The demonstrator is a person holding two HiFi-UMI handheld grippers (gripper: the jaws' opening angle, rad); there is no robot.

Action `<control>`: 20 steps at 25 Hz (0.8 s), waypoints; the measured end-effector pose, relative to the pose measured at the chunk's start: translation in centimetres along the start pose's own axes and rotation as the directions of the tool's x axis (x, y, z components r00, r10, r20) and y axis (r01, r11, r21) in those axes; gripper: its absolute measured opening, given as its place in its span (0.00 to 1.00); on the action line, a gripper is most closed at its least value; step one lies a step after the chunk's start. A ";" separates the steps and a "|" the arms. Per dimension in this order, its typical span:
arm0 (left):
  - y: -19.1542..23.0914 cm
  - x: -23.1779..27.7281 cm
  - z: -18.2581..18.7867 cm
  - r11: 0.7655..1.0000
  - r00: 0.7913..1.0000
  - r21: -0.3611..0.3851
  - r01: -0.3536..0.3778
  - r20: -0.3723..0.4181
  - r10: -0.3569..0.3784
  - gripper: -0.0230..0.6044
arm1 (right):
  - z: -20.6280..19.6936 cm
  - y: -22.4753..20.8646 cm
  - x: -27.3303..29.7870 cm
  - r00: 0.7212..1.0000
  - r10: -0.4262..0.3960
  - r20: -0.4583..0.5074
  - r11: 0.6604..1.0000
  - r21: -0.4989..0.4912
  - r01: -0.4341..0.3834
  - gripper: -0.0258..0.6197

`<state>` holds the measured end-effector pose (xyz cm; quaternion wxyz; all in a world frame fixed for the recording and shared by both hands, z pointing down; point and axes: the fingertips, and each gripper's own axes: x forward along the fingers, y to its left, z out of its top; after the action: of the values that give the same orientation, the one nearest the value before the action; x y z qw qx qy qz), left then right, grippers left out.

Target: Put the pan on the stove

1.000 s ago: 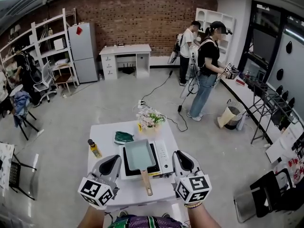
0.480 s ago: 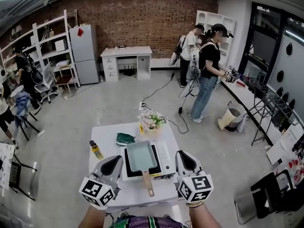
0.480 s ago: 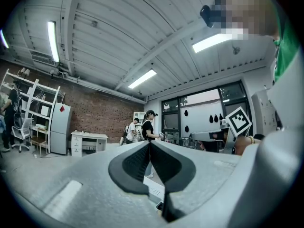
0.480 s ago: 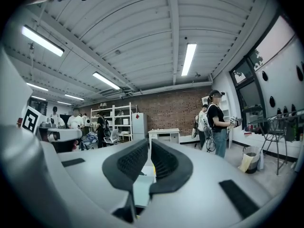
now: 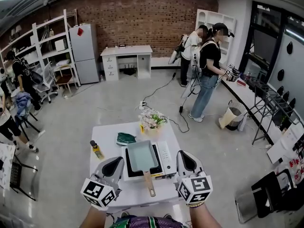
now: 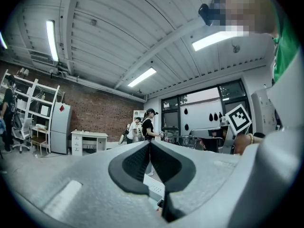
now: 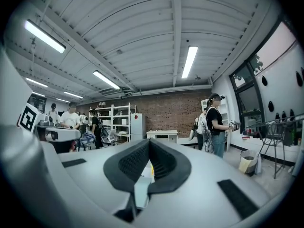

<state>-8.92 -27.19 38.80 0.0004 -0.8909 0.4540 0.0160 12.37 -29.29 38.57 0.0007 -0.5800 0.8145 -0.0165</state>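
A teal rectangular pan (image 5: pixel 141 156) rests on the black top of the white stove (image 5: pixel 163 156), on the white table (image 5: pixel 107 137). Its wooden handle (image 5: pixel 149 184) points toward me. My left gripper (image 5: pixel 115 161) is held left of the stove, above the table's near edge, and my right gripper (image 5: pixel 183 156) is just right of the stove. Neither touches the pan. In the left gripper view the left gripper (image 6: pixel 149 144) has its pads meeting with nothing between them. The right gripper (image 7: pixel 149 141) looks the same in the right gripper view.
A yellow-capped bottle (image 5: pixel 96 149) stands at the table's left. A green cloth (image 5: pixel 125 137) and a bunch of flowers (image 5: pixel 151 119) lie behind the stove. Two people (image 5: pixel 208 70) stand at the far right, and a cable (image 5: pixel 164 103) trails across the floor.
The pan stays on the stove. Both grippers keep their places beside it, shifted only slightly. People in the background have moved.
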 end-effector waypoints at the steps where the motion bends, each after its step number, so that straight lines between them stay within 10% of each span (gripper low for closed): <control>1: 0.0 0.1 -0.1 1.000 1.000 -0.001 0.000 -0.001 0.000 0.06 | -0.1 0.0 0.1 1.000 0.003 -0.002 1.000 0.002 -0.003 0.04; 20: 0.3 0.2 -0.5 1.000 1.000 0.003 -0.010 -0.016 0.010 0.06 | -0.8 0.8 0.7 0.999 0.026 -0.029 1.000 0.012 -0.026 0.04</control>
<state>-9.05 -27.54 39.34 -0.0019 -0.8887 0.4584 0.0082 11.41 -29.69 39.39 -0.0076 -0.5691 0.8217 -0.0299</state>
